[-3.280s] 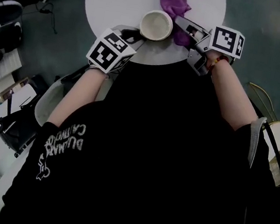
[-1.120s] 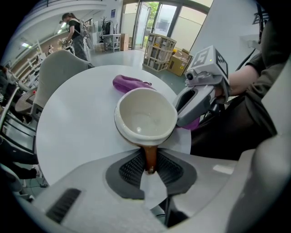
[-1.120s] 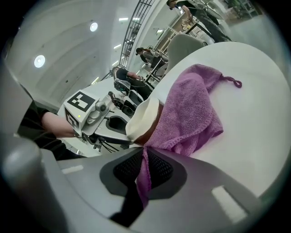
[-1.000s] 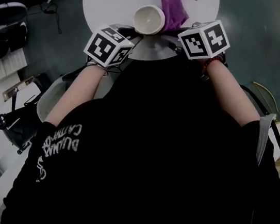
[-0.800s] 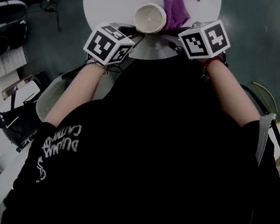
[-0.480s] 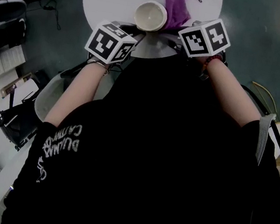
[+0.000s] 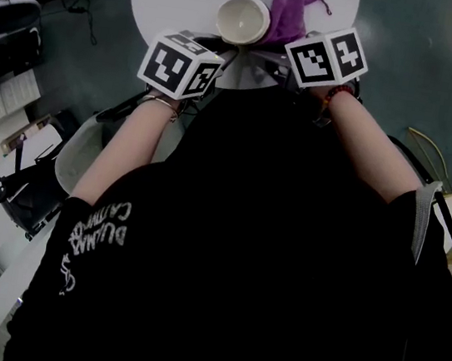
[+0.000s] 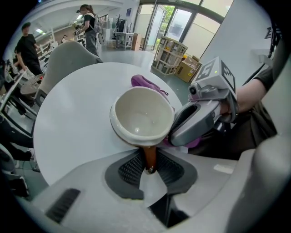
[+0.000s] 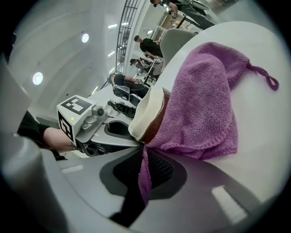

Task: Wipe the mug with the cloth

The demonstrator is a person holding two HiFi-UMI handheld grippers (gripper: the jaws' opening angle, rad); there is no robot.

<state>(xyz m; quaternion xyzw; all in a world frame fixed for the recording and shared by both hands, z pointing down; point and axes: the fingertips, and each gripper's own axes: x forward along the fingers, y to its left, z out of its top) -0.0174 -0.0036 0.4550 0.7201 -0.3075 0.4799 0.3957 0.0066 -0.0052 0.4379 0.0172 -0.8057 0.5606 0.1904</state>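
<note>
White lettering (image 7: pixel 98 236) on the black shirt (image 7: pixel 266 249) cannot be read.

1. Bench (image 8: pixel 68 123): the white top is bare left of and beyond the mug (image 8: pixel 143 119), so there is wide passage on that side.
2. The mug stands near the bench's near edge. Its handle fills the gap of the left tongs (image 8: pixel 149 167), pads pressed on it, leaving no room there.
3. The mug's right flank is blocked. The right tongs (image 9: pixel 144 169) crowd against it with the purple cloth (image 9: pixel 204 109) pinched between their pads.
4. The cloth is draped against the mug wall and spreads over the bench behind it, with a bare strip of bench past its far edge.
5. The mug mouth is uncovered and open from above.
6. A grey chair (image 8: pixel 68 57) stands at the bench's far-left rim, obstructing approach from there.
</note>
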